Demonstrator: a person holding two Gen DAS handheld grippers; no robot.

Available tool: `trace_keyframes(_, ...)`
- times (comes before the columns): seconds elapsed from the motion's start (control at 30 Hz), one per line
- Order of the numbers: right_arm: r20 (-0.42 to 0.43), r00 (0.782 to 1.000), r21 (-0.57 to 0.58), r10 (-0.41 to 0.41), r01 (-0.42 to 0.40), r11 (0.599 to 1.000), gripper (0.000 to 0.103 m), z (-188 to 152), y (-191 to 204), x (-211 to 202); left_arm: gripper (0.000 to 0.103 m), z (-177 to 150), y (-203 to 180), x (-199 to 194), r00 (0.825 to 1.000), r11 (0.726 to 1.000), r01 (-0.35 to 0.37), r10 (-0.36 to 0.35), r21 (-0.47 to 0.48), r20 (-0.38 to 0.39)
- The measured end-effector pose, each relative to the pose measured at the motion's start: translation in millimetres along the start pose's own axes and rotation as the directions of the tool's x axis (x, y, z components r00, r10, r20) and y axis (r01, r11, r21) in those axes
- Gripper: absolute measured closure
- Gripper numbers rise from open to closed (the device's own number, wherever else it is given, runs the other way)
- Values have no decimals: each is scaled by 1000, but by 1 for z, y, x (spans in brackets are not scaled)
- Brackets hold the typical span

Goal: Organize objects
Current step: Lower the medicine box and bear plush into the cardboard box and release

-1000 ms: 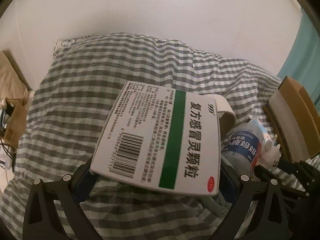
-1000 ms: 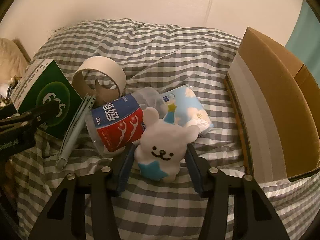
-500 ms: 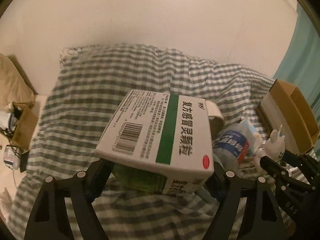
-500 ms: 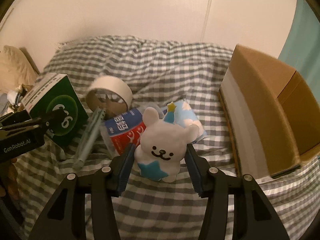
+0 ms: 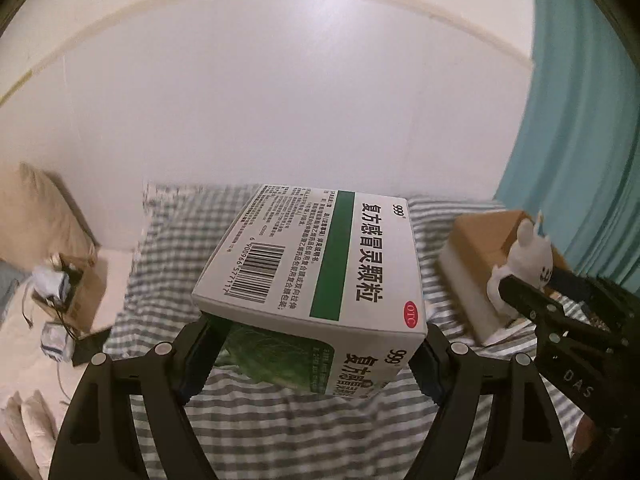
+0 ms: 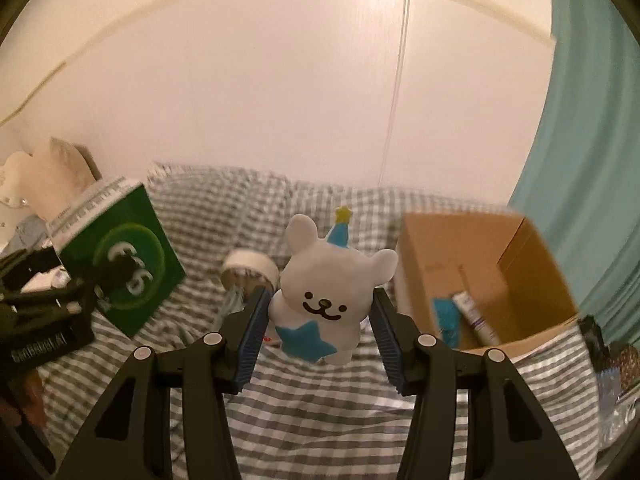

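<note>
Gripping glossy cardboard medicine box (image 5: pixel 320 276), smooth bear figurine (image 6: pixel 324 296)

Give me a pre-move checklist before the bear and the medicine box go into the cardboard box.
1. Right tool holds the bear: ok, both pads press its sides and it hangs above the bed.
2. Left tool holds the medicine box: ok, clamped at its lower edges and lifted.
3. Cardboard box open: ok, its mouth faces up.
4. Room inside: ok, a tube and a blue item lie there, with bare floor beside them.
5. Tools apart from each other: ok, a gap shows in both views.
6. Medicine box fits through the opening: cannot tell.
</note>
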State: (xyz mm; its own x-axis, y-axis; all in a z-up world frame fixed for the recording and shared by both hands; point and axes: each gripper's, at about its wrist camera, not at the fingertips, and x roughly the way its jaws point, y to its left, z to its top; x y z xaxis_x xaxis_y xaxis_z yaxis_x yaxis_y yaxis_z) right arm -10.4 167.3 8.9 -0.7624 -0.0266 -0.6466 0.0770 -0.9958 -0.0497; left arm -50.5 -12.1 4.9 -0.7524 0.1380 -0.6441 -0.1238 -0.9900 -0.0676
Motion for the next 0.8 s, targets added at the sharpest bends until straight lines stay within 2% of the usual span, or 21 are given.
trace_keyframes(0.2, 108, 994, -34, 3, 0, 999, 52, 20, -19, -62, 20, 24, -33, -40, 997, 999, 28, -30, 23, 77)
trace_keyframes(0.4, 183, 983, -86, -29, 45, 995, 53, 44, -50, -104, 20, 52, -80, -56, 987, 994, 90, -97, 58, 125)
trace_keyframes(0.63, 234, 967, -146, -101, 138, 980, 52, 72, -96, -125, 20, 83, -132, -36, 981, 987, 129, -142, 100, 129)
trace_keyframes(0.8, 215, 973, -86, -88, 108, 990, 52, 91, -142, -106, 20, 97, -170, -7, 979, 981, 148, -163, 127, 119)
